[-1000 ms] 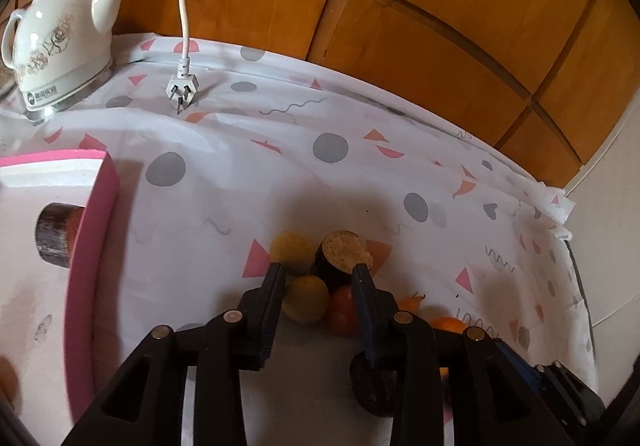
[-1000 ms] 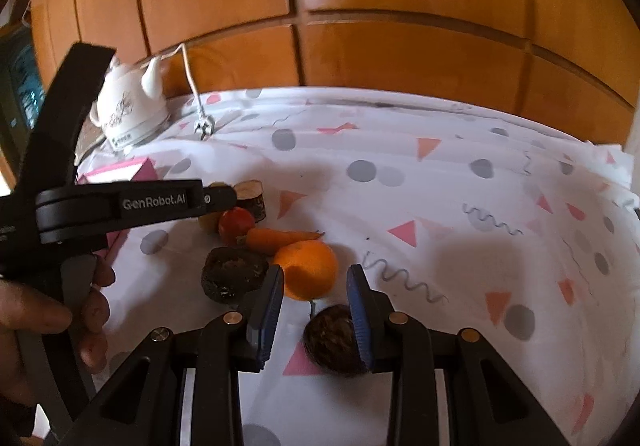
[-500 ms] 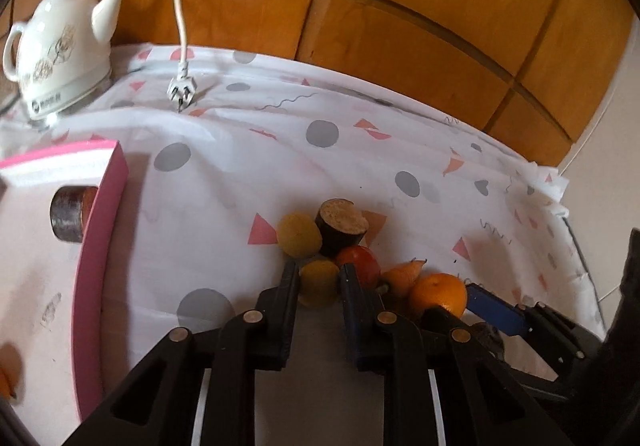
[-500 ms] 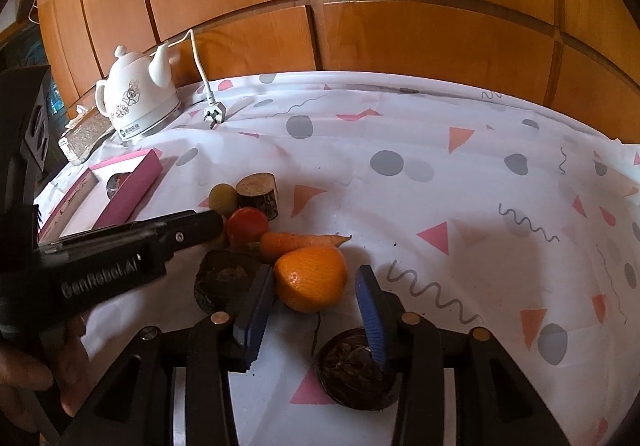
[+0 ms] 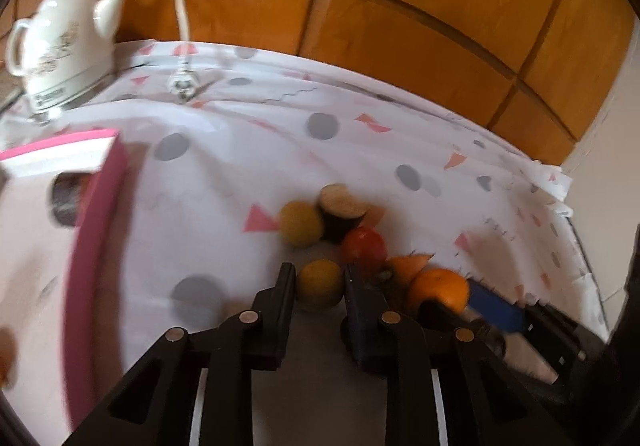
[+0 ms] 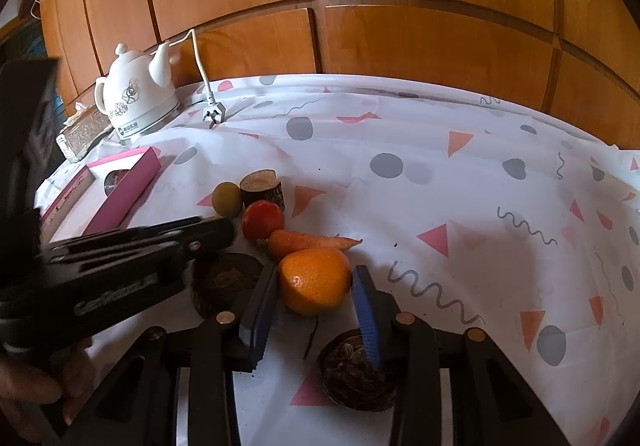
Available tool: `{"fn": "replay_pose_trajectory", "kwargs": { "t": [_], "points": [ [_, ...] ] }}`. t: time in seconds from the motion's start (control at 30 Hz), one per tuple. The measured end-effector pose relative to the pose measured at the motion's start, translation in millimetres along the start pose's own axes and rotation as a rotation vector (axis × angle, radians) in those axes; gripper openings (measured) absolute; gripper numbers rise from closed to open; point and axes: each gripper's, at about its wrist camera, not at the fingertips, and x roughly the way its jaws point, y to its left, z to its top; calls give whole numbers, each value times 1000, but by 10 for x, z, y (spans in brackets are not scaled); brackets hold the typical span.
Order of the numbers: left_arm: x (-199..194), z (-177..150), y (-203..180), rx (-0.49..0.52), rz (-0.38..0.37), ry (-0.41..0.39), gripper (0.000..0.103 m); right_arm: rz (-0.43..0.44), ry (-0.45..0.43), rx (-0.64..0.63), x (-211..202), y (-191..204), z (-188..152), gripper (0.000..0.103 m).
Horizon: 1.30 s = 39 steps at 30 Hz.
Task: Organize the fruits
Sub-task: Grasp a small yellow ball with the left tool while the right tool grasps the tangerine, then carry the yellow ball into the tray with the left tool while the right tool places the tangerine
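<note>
My left gripper [image 5: 319, 284] is shut on a small yellow fruit [image 5: 319, 285] and holds it just above the cloth. A second yellow fruit [image 5: 301, 223], a dark cut log-like piece [image 5: 341, 206], a red tomato [image 5: 363, 247] and a carrot [image 5: 408, 265] lie just beyond it. My right gripper [image 6: 314, 288] is open, its jaws on either side of an orange [image 6: 314, 280] on the cloth, apart from it. The left gripper's body [image 6: 120, 266] crosses the right wrist view.
A pink tray [image 5: 96, 230] at the left holds a dark round piece [image 5: 66, 198]. A white kettle [image 6: 136, 102] with cord and plug [image 6: 212, 114] stands at the back left. Two dark round fruits [image 6: 224, 282] [image 6: 352, 370] lie near the right gripper. Wooden panels [image 6: 360, 26] back the table.
My left gripper closed on the yellow fruit and lifted it back from the pile. My right gripper moved forward until the orange sat between its open jaws.
</note>
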Motion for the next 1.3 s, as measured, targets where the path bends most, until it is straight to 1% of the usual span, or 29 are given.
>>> {"fn": "replay_pose_trajectory", "kwargs": {
  "t": [0.03, 0.1, 0.13, 0.2, 0.3, 0.4, 0.7, 0.8, 0.87, 1.0, 1.1, 1.3],
  "points": [
    [-45, -45, 21, 1, 4, -5, 24, 0, -1, 0, 0, -2, -1, 38],
    [-105, -141, 28, 25, 37, -26, 25, 1, -1, -1, 4, -3, -3, 38],
    [-102, -152, 28, 31, 37, -25, 25, 2, 0, -2, 9, -2, -2, 38],
    [-27, -156, 35, 33, 34, 2, 27, 0, 0, -4, 10, 2, -2, 38],
    [-3, -166, 7, 49, 46, 0, 27, -3, -1, -3, 6, 3, -7, 38],
    [0, -171, 41, 36, 29, -4, 27, -12, -1, -9, 5, 20, -9, 38],
    [-34, -167, 38, 24, 15, -11, 25, -35, 0, -31, 11, 66, -15, 37],
    [-76, -164, 37, 18, 26, -12, 25, -44, 1, -41, 8, 81, -13, 36],
    [-118, -182, 45, 16, 32, -9, 25, -49, 4, -47, 0, 98, -4, 36],
    [-285, -265, -4, 49, 38, -22, 25, -53, 2, -30, -65, 109, -12, 36],
    [-397, -294, -5, 42, 26, -23, 25, -55, -7, -19, -137, 130, -37, 36],
    [-718, -335, 13, 41, 45, -67, 25, -58, -35, -16, -299, 233, -47, 36]
  ]
}}
